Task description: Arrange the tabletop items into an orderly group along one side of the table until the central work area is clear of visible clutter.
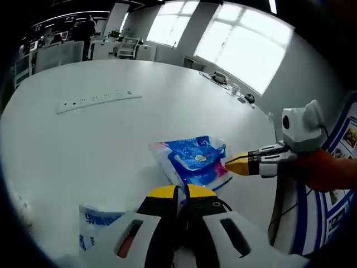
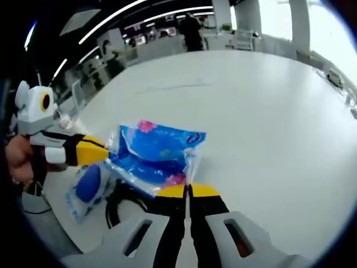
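Note:
A blue plastic packet point(image 1: 195, 159) with white and pink print lies crumpled on the white table point(image 1: 100, 145). My left gripper point(image 1: 181, 191) is shut, its yellow tips pinching the packet's near edge. From the right, my right gripper point(image 1: 227, 163) meets the packet's other side with its jaws together. In the right gripper view the same packet point(image 2: 156, 151) stretches between my right gripper point(image 2: 189, 191), shut on its lower corner, and the left gripper point(image 2: 107, 152) at its left edge. A second blue-and-white packet point(image 2: 86, 187) lies flat beside it, also seen as the packet point(image 1: 97, 226) by my left jaws.
A white power strip point(image 1: 97, 100) lies across the table further off. Small items point(image 1: 234, 89) sit at the far edge by the window. A black cable point(image 2: 120, 204) loops near the table's edge. A hand point(image 2: 19, 156) holds the left gripper. Desks and a person stand in the background.

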